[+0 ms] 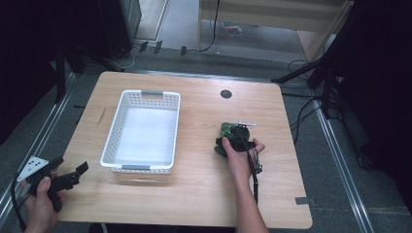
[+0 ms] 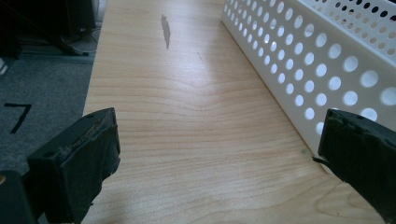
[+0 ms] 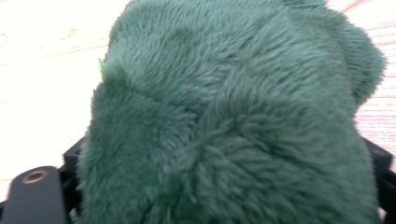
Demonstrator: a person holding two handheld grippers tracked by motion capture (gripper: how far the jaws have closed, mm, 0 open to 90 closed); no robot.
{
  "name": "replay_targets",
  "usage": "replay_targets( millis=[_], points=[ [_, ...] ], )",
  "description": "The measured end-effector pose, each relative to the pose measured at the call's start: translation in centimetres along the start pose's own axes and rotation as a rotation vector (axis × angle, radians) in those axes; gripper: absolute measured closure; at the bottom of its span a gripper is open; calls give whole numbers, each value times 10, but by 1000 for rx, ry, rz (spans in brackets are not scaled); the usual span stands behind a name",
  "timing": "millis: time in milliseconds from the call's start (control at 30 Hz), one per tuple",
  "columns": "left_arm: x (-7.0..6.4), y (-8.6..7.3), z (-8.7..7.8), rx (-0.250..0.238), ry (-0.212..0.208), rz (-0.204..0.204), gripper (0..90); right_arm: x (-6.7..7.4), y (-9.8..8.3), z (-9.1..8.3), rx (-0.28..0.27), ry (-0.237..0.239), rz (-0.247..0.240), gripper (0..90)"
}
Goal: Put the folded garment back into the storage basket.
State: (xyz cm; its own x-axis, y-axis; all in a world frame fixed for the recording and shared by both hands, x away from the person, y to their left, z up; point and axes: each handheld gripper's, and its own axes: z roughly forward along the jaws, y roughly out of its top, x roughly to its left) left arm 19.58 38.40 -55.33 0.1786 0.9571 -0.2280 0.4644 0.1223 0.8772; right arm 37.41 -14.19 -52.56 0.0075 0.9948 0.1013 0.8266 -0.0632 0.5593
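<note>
While the left tongs (image 1: 73,174) idle agape at eight o'clock, the right tongs (image 1: 232,141) straddle the green plush toy (image 3: 233,121), grip unclear, which looks light, squashy, best pinched mid-body.

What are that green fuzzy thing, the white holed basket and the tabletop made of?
The green fuzzy thing looks like plush fabric: dense, soft pile, matte, with a seam line. The white holed basket seems moulded plastic: smooth, slightly glossy walls with even round holes. The tabletop shows light wood grain with a smooth sheen; whether it is solid wood or a laminate can't be told.
</note>
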Motion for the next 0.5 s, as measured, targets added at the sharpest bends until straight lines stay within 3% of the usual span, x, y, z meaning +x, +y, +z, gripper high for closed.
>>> replay_targets(
  millis=[133,500],
  points=[
    [0,0,0,1,0,-1,0,-5,1,-7,-30,42,53,221],
    [0,0,0,4,3,2,0,4,7,-25,-81,84,49,245]
  ],
)
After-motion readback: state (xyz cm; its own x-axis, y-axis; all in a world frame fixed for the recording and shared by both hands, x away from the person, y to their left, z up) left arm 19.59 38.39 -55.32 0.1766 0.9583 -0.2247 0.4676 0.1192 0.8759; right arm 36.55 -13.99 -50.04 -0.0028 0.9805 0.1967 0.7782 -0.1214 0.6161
